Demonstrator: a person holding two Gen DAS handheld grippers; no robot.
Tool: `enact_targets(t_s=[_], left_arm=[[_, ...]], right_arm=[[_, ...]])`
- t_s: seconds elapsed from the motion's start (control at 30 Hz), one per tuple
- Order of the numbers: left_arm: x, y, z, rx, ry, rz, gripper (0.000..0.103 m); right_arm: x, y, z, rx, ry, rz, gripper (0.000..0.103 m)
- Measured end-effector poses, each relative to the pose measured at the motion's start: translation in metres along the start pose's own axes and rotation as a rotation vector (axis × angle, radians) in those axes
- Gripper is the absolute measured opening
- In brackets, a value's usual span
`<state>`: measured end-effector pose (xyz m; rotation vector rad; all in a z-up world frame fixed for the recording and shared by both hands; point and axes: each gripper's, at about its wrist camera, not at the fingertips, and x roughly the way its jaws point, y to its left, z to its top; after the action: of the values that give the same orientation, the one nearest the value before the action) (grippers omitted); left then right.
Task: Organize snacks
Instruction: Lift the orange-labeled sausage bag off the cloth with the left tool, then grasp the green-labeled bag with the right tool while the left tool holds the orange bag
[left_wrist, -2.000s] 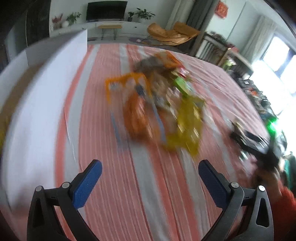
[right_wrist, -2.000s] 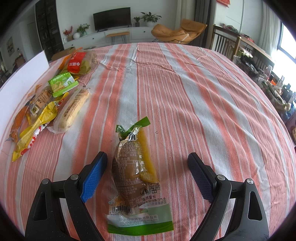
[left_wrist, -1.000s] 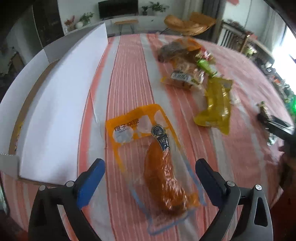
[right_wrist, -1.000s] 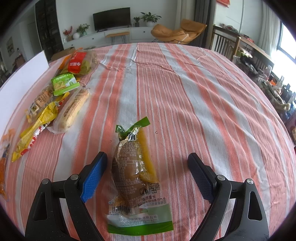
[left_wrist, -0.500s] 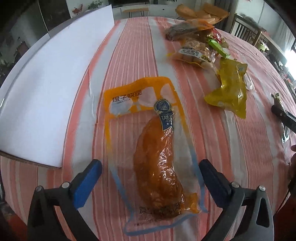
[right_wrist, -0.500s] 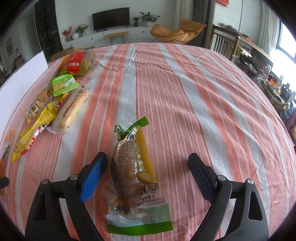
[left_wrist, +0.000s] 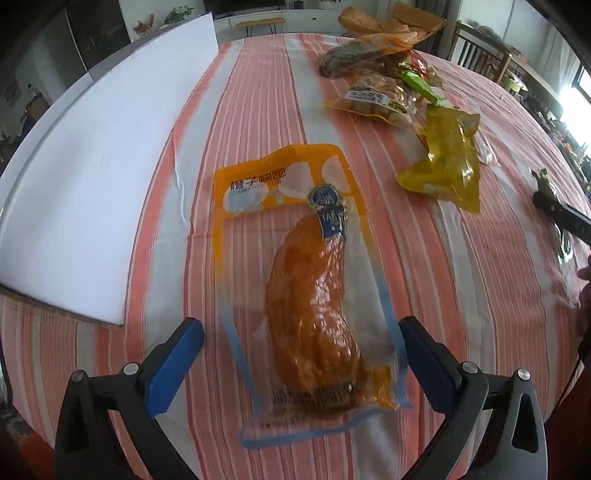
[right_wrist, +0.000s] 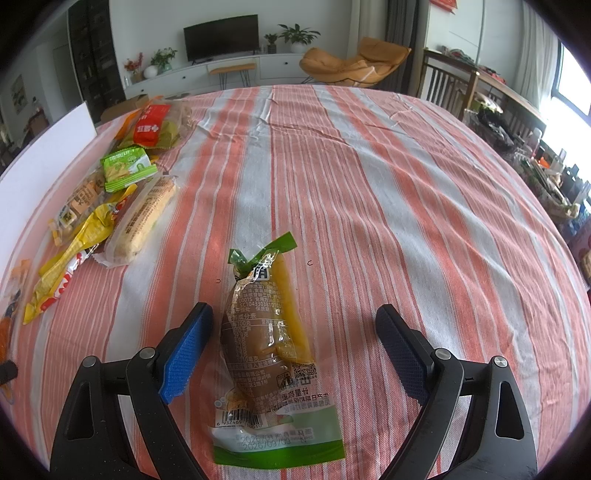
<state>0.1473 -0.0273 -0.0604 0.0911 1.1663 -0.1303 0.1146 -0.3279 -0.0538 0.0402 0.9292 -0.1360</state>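
In the left wrist view an orange vacuum pack with a sweet potato (left_wrist: 310, 295) lies flat on the striped cloth. My left gripper (left_wrist: 301, 356) is open and straddles its near end. In the right wrist view a green-and-clear pack with a brown root (right_wrist: 264, 347) lies lengthwise between the fingers of my open right gripper (right_wrist: 295, 341). Neither pack is gripped. More snacks lie in a pile (right_wrist: 110, 199) at the left of the right wrist view; the same pile (left_wrist: 399, 92) lies at the far right of the left wrist view.
A white cardboard box flap (left_wrist: 92, 177) lies along the left side of the table. A yellow pack (left_wrist: 447, 162) lies right of the orange pack. The right gripper's black tip (left_wrist: 561, 218) shows at the right edge. Chairs stand beyond the table.
My left gripper has moved forward and down over the orange pack, which now sits between its fingers. The right gripper and its pack have hardly moved.
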Motion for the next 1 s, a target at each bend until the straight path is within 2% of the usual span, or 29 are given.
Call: enact_targets(t_s=[0.1,0.17,0.23,0.27,0.3,0.33,0.4,0.43,0.53,0.6,0.67,0.77,0.83,1.0], left_arm=[[-0.004,-0.002,-0.008,0.030,-0.006,-0.017,0.100],[-0.013,-0.004,-0.011,0.068,-0.044,-0.038,0.079],[-0.017,-0.003,-0.014,0.078,-0.053,-0.055,0.074],[-0.018,-0.002,-0.015,0.079,-0.060,-0.063,0.070],[-0.020,-0.001,-0.016,0.077,-0.069,-0.069,0.066],[-0.021,0.002,-0.017,0.066,-0.077,-0.074,0.062],[-0.022,0.010,-0.014,0.033,-0.083,-0.113,0.060],[-0.022,0.014,-0.013,0.016,-0.086,-0.134,0.059],[-0.022,0.017,-0.013,-0.003,-0.093,-0.159,0.059],[-0.021,0.016,-0.014,-0.005,-0.099,-0.161,0.059],[-0.024,0.019,-0.017,-0.010,-0.102,-0.170,0.058],[-0.025,0.026,-0.019,-0.038,-0.107,-0.210,0.057],[-0.027,0.031,-0.019,-0.059,-0.111,-0.239,0.056],[-0.035,0.034,-0.022,-0.072,-0.129,-0.268,0.053]], right_arm=[[0.000,0.000,0.000,0.002,0.001,0.000,0.091],[0.000,-0.001,-0.001,0.005,0.002,0.001,0.093],[0.001,-0.001,0.001,-0.004,0.021,0.022,0.095],[0.003,-0.003,0.005,-0.022,0.065,0.041,0.094],[0.003,-0.007,0.010,-0.024,0.111,0.073,0.094],[0.000,-0.016,0.017,0.011,0.147,0.144,0.093],[-0.013,-0.038,0.028,0.114,0.134,0.253,0.093],[-0.021,-0.051,0.035,0.167,0.114,0.271,0.093],[-0.036,-0.076,0.055,0.241,0.120,0.237,0.093],[-0.033,-0.072,0.059,0.211,0.200,0.227,0.093],[-0.024,-0.052,0.054,0.102,0.272,0.191,0.093],[-0.012,-0.015,0.040,-0.084,0.316,0.116,0.093],[-0.001,0.003,0.031,-0.140,0.338,0.106,0.093],[0.012,0.005,0.026,-0.081,0.350,0.098,0.090]])
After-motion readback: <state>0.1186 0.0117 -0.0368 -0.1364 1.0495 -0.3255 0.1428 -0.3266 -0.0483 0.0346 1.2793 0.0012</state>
